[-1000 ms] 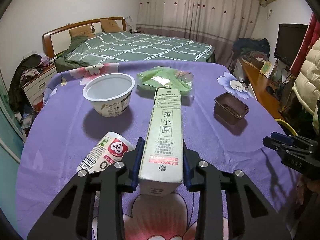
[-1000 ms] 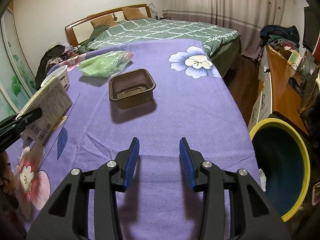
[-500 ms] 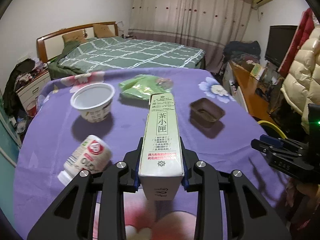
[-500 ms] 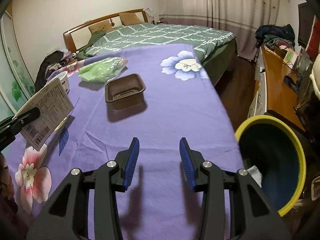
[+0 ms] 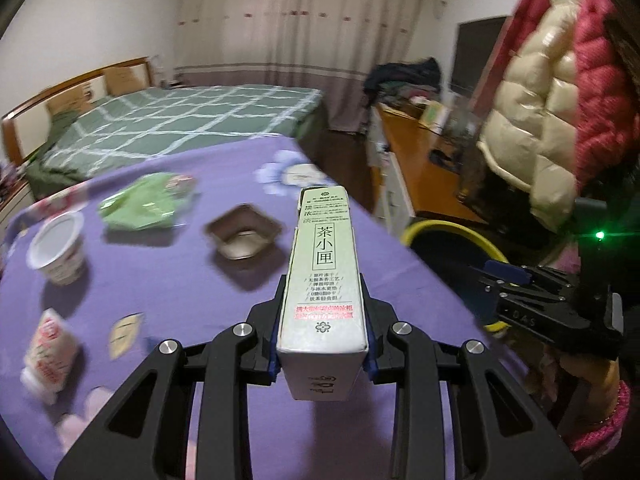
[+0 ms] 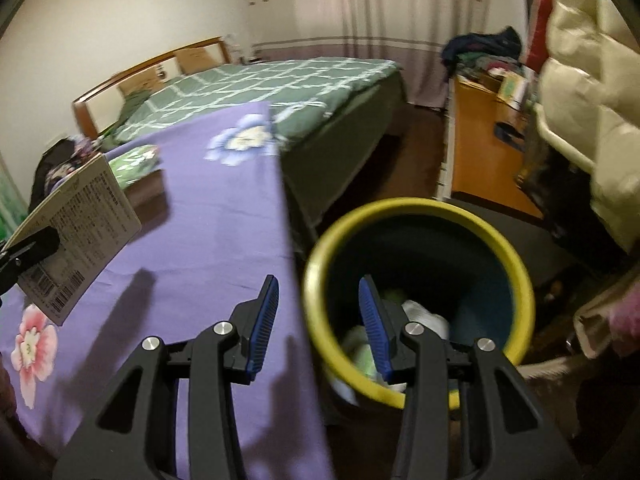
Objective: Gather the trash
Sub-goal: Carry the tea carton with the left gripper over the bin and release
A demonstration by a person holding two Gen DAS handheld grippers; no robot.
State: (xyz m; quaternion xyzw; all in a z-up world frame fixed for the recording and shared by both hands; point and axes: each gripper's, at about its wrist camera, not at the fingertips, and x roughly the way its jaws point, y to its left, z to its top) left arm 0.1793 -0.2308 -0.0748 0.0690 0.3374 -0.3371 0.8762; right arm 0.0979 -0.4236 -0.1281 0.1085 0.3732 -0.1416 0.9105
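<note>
My left gripper is shut on a tall pale green tea carton, held lifted above the purple flowered table. The same carton shows at the left edge of the right wrist view. My right gripper stands open with nothing between its fingers, over the table's right edge and the yellow-rimmed bin. That bin lies beyond the table to the right and holds some white and green scraps. On the table lie a brown plastic tray, a green bag, a white bowl and a toppled cup.
A bed with a green checked cover stands behind the table. A wooden desk runs along the right wall. A person's padded cream and red coat fills the right side, close to the bin.
Both grippers have swung to the right. The carton has come up off the table and moved toward the bin. The bin now sits right under my right gripper.
</note>
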